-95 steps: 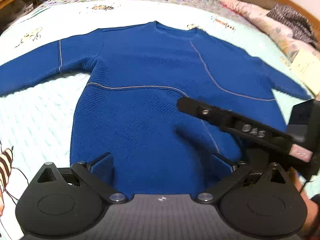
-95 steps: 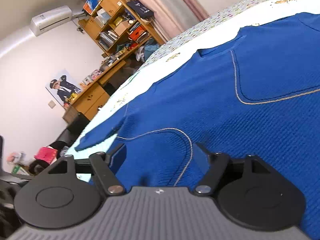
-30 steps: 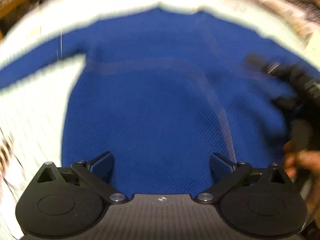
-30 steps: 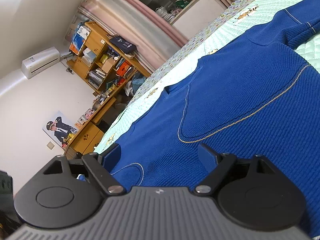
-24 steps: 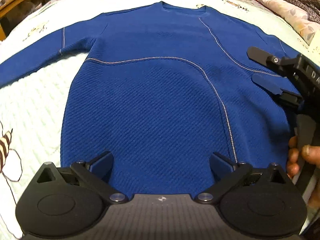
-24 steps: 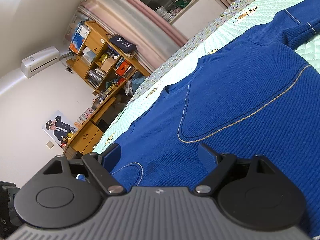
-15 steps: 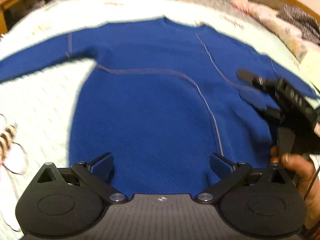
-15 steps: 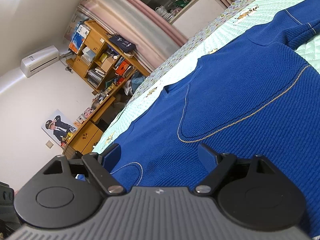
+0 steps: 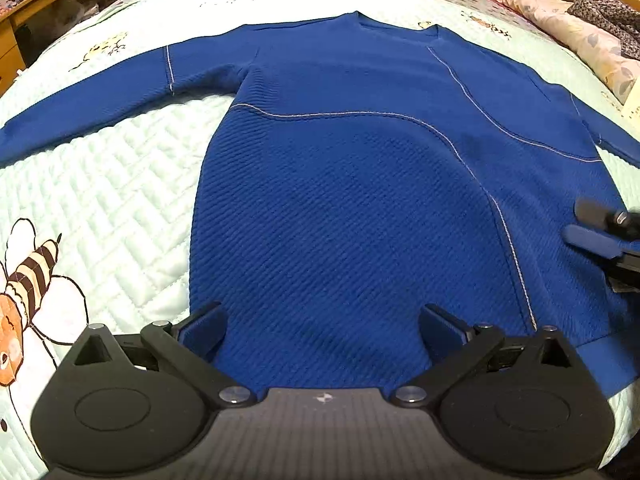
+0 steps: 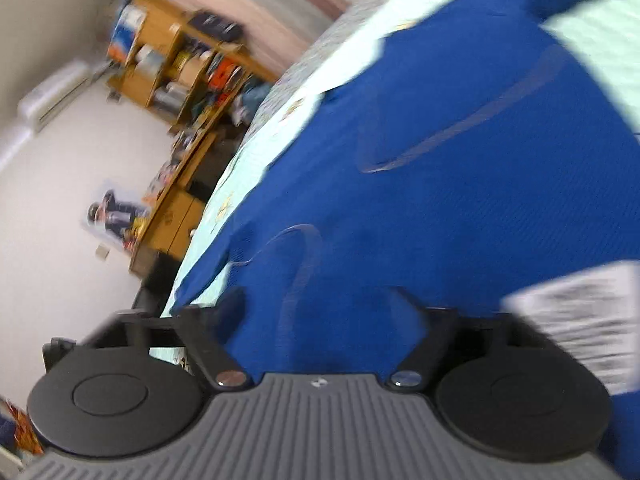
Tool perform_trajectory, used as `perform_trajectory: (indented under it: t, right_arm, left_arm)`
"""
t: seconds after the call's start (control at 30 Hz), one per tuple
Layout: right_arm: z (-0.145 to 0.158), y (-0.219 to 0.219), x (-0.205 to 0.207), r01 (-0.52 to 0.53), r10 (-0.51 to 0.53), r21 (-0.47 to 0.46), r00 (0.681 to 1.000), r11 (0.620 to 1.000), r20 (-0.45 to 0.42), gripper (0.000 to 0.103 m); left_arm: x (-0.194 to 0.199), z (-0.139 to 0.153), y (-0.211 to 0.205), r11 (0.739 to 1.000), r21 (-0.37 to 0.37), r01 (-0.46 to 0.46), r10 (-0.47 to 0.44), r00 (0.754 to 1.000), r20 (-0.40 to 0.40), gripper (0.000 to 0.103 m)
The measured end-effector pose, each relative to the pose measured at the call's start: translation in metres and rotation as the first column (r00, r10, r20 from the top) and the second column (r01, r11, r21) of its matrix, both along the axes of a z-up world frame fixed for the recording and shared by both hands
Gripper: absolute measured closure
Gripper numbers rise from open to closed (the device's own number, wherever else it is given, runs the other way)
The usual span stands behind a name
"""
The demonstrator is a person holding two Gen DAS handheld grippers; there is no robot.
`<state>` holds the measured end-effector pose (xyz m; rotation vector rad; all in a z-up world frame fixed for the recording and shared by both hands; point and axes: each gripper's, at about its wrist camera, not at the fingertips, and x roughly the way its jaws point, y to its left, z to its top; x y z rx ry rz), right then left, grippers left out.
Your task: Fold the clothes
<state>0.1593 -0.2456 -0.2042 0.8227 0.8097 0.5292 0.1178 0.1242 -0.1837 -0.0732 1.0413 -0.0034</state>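
Your blue sweater (image 9: 344, 184) lies flat on the bed (image 9: 120, 200), collar away from you, hem nearest. The left claw (image 9: 322, 330) is spread wide over the hem; the right claw (image 9: 592, 224) is closing on the sweater's right side edge, the nearer grab

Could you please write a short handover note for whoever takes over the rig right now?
Left claw: open, above the bottom hem of the blue sweater, holding nothing.
Right claw: closing at the sweater's right side edge; the blurred view does not show whether it grips fabric.
Sweater: flat, face up on the quilted bedspread, both sleeves spread out.
Done: garment laid out; no fold visible.
Left: confirm the right grip, then, probably, fold sides and sleeves inward, then bottom to top.
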Motion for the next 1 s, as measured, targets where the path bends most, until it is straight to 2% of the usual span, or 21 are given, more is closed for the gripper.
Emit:
perform_trajectory:
  t: [0.07, 0.1, 0.2, 0.23, 0.27, 0.33, 0.4, 0.43, 0.47, 0.5, 0.57, 0.6, 0.7, 0.8, 0.9, 1.0]
  right_arm:
    - [-0.011, -0.036, -0.008, 0.114, -0.112, 0.032, 0.992, 0.993, -0.063, 0.093]
    - [-0.009, -0.047, -0.014, 0.150, -0.149, 0.016, 0.987, 0.989, -0.060, 0.093]
    - [0.018, -0.064, -0.028, 0.221, -0.223, -0.152, 0.975, 0.963, 0.003, 0.088]
    - [0.027, -0.063, -0.032, 0.233, -0.231, -0.177, 0.972, 0.956, 0.033, 0.088]
    - [0.034, -0.061, -0.034, 0.230, -0.223, -0.164, 0.973, 0.959, 0.062, 0.086]
    - [0.043, -0.049, -0.034, 0.195, -0.182, -0.122, 0.977, 0.973, 0.110, 0.078]
    - [0.047, -0.032, -0.030, 0.144, -0.128, -0.100, 0.980, 0.985, 0.151, 0.054]
    - [0.044, -0.023, -0.026, 0.114, -0.096, -0.109, 0.983, 0.988, 0.154, 0.047]
    - [0.037, -0.013, -0.019, 0.086, -0.067, -0.135, 0.988, 0.987, 0.142, 0.035]
    - [0.030, -0.005, -0.013, 0.068, -0.045, -0.163, 0.989, 0.984, 0.138, 0.032]
    - [0.012, 0.003, -0.010, 0.070, -0.033, -0.226, 0.986, 0.972, 0.166, 0.040]
    - [0.007, 0.006, -0.010, 0.072, -0.028, -0.249, 0.984, 0.966, 0.174, 0.040]
    - [0.017, 0.013, -0.014, 0.072, -0.035, -0.264, 0.989, 0.962, 0.142, 0.039]
    - [0.037, 0.017, -0.014, 0.049, -0.030, -0.135, 0.989, 0.990, 0.145, 0.038]
    - [0.059, 0.035, -0.005, 0.026, -0.007, -0.088, 0.978, 0.996, 0.208, 0.033]
    - [0.076, 0.054, 0.019, 0.000, 0.013, -0.057, 0.972, 0.998, 0.235, 0.031]
  left_arm:
    - [0.000, 0.001, 0.004, 1.000, -0.019, -0.001, 0.001, 1.000, -0.001, 0.001]
    - [0.000, 0.002, 0.007, 1.000, -0.030, -0.003, 0.003, 1.000, -0.003, 0.001]
    - [-0.001, 0.007, 0.011, 0.998, -0.062, -0.023, 0.023, 1.000, -0.002, 0.001]
    - [-0.002, 0.009, 0.013, 0.997, -0.074, -0.032, 0.032, 0.999, -0.001, 0.001]
    - [-0.003, 0.014, 0.017, 0.994, -0.097, -0.049, 0.050, 0.999, 0.017, 0.001]
    - [-0.005, 0.023, 0.025, 0.986, -0.144, -0.080, 0.088, 0.995, 0.050, 0.001]
    - [-0.007, 0.034, 0.037, 0.977, -0.175, -0.126, 0.142, 0.986, 0.083, 0.001]
    - [-0.008, 0.040, 0.044, 0.971, -0.183, -0.156, 0.176, 0.979, 0.100, 0.001]
    - [-0.009, 0.044, 0.054, 0.962, -0.191, -0.194, 0.218, 0.970, 0.111, 0.001]
    - [-0.009, 0.046, 0.065, 0.951, -0.206, -0.232, 0.259, 0.959, 0.114, 0.001]
    - [-0.010, 0.048, 0.091, 0.918, -0.245, -0.313, 0.345, 0.933, 0.101, 0.001]
    - [-0.012, 0.047, 0.106, 0.896, -0.266, -0.355, 0.389, 0.917, 0.089, 0.001]
    - [-0.021, 0.047, 0.147, 0.833, -0.312, -0.457, 0.502, 0.861, 0.078, 0.001]
    - [-0.032, 0.052, 0.174, 0.790, -0.311, -0.528, 0.583, 0.804, 0.115, 0.001]
    - [-0.028, 0.051, 0.200, 0.751, -0.294, -0.591, 0.637, 0.766, 0.088, 0.001]
    - [-0.028, 0.050, 0.218, 0.715, -0.289, -0.637, 0.676, 0.735, 0.053, 0.001]
